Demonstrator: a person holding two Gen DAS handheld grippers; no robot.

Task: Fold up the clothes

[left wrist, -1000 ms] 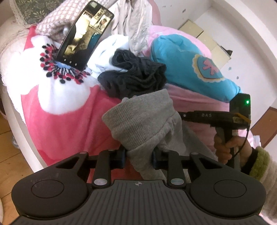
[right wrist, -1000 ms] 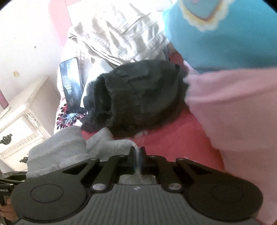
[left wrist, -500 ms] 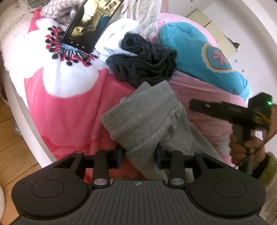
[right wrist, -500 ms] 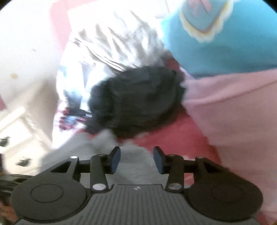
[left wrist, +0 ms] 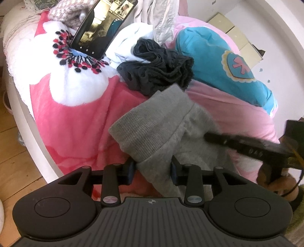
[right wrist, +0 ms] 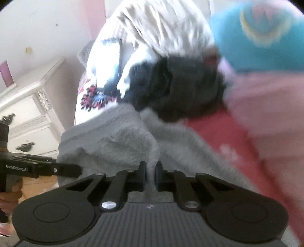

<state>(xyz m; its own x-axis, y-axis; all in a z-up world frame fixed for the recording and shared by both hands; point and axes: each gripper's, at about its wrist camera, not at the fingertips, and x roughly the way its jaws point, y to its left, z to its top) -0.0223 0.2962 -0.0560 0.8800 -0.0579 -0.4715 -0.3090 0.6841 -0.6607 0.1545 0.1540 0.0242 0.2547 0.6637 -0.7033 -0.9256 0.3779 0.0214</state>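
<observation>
A grey ribbed-cuff garment [left wrist: 152, 129] lies bunched on the pink flowered blanket [left wrist: 79, 129]. My left gripper [left wrist: 153, 169] is shut on a thick fold of it just below the cuff. In the right wrist view the same grey garment [right wrist: 117, 140] fills the foreground. The jaws of my right gripper [right wrist: 151, 171] are closing, with a thin ridge of the grey fabric pinched between the pads. The right gripper [left wrist: 247, 148] reaches into the garment from the right in the left wrist view. The left gripper [right wrist: 57, 170] shows at the left edge of the right wrist view.
A crumpled dark garment [left wrist: 157, 74] sits just behind the grey one, with white cloth [left wrist: 131, 43] and beige clothes [left wrist: 157, 17] further back. A phone [left wrist: 102, 28] leans on the pile. A blue pillow [left wrist: 218, 64] lies to the right. A white dresser [right wrist: 28, 106] and wooden floor [left wrist: 11, 152] lie beyond the bed edge.
My right gripper opened, swung in over the grey garment toward the left gripper, and closed on a ridge of it. The left gripper kept its hold and stayed put.
</observation>
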